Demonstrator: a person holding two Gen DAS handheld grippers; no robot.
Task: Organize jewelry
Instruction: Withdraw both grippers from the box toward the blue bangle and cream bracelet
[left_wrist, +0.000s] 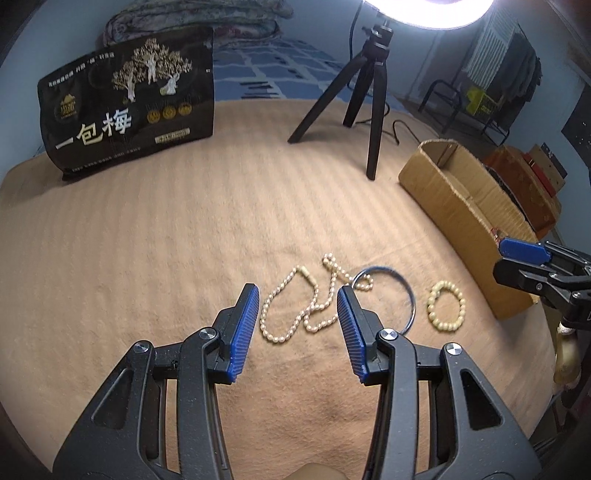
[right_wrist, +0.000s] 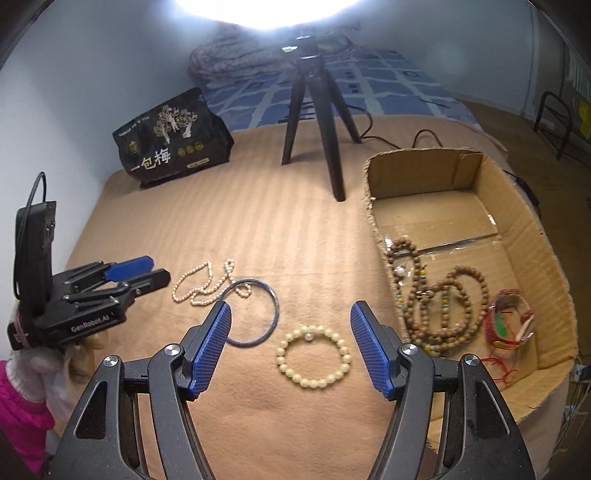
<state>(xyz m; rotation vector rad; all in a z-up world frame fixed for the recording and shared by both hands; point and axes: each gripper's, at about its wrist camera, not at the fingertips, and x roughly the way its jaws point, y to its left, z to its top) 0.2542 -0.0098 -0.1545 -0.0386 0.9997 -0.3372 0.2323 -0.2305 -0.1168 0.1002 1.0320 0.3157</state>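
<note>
Both pairs of fingers stand apart and empty: the right gripper (right_wrist: 290, 341) frames the cream bead bracelet (right_wrist: 314, 355), the left gripper (left_wrist: 297, 330) faces the pearl necklace (left_wrist: 295, 306). Pickup seems in hand; next, lower, pinch, carry right into the cardboard box (right_wrist: 532, 236).

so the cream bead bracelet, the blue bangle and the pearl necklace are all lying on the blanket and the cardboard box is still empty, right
Not quite: the cardboard box is not empty. The right wrist view shows a brown wooden bead strand and a red cord bracelet lying inside it. The rest holds: the cream bead bracelet, blue bangle and pearl necklace lie on the blanket.
</note>
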